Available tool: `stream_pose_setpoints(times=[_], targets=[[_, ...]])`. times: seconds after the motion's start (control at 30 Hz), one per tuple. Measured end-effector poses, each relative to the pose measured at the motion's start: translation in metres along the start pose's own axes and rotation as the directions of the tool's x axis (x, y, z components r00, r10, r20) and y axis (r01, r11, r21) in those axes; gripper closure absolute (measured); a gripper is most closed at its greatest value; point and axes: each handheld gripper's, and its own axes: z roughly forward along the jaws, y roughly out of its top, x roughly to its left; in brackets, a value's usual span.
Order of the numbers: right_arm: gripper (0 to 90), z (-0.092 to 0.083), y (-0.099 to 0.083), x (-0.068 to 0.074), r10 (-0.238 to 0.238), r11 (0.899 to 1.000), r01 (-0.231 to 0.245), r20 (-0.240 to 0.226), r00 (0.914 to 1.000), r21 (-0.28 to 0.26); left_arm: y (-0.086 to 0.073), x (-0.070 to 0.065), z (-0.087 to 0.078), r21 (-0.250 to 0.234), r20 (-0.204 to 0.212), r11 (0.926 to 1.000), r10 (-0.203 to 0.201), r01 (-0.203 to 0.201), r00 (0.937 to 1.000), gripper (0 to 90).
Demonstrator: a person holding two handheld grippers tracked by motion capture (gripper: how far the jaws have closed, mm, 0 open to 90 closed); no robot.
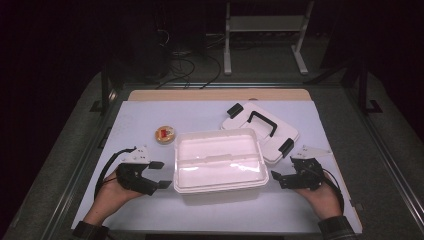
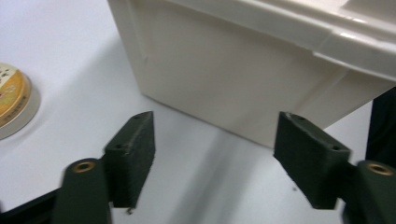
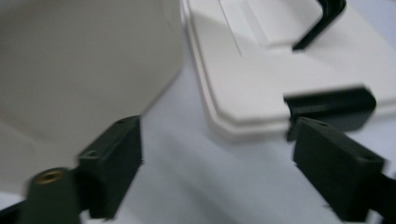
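An open white plastic box (image 1: 218, 159) stands in the middle of the white table (image 1: 140, 210). Its lid (image 1: 260, 131), with a black handle and black clips, lies flat behind the box to the right. My left gripper (image 1: 160, 174) sits just left of the box's near left corner, jaws open and empty. In the left gripper view the box wall (image 2: 243, 70) rises just beyond the gripper (image 2: 215, 149). My right gripper (image 1: 276, 177) is just off the box's right side, open and empty. The right gripper view has the box (image 3: 84, 60) at left and the lid (image 3: 280, 70) ahead of the gripper (image 3: 217, 158).
A small round container (image 1: 164, 134) with a red and yellow top sits left of the box's far corner, and also at the left edge of the left gripper view (image 2: 11, 100). A lid clip (image 3: 331, 105) lies close to my right jaw. The table's near edge is by my forearms.
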Motion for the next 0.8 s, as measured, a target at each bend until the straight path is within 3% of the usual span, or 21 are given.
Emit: stream_pose_setpoints(times=[0.2,0.27,0.33,0.6,0.8], targets=[[3.7,0.007,-0.033,0.000,0.004,0.998,-0.005,0.021,0.9998,0.070,0.005,0.001,-0.008,0.007,-0.010,1.0000,0.000,0.000,1.0000,21.3],[2.6,0.008,-0.037,0.000,0.001,0.997,-0.003,0.026,0.9997,0.079,0.006,0.001,-0.009,0.009,-0.016,0.9999,0.005,-0.005,0.9999,20.4],[2.0,0.008,-0.047,-0.001,0.017,0.998,-0.018,0.026,0.9995,0.052,0.012,0.001,-0.013,0.014,-0.019,0.9998,0.014,-0.014,0.9997,18.5],[2.0,0.008,-0.048,-0.001,0.023,0.998,-0.024,0.023,0.9995,0.052,0.026,0.003,-0.022,0.021,-0.017,0.9996,0.018,-0.018,0.9997,18.3],[2.0,0.008,-0.048,-0.001,0.023,0.998,-0.024,0.023,0.9995,0.051,0.046,0.004,-0.030,0.059,-0.003,0.9973,0.044,-0.044,0.9990,18.3]])
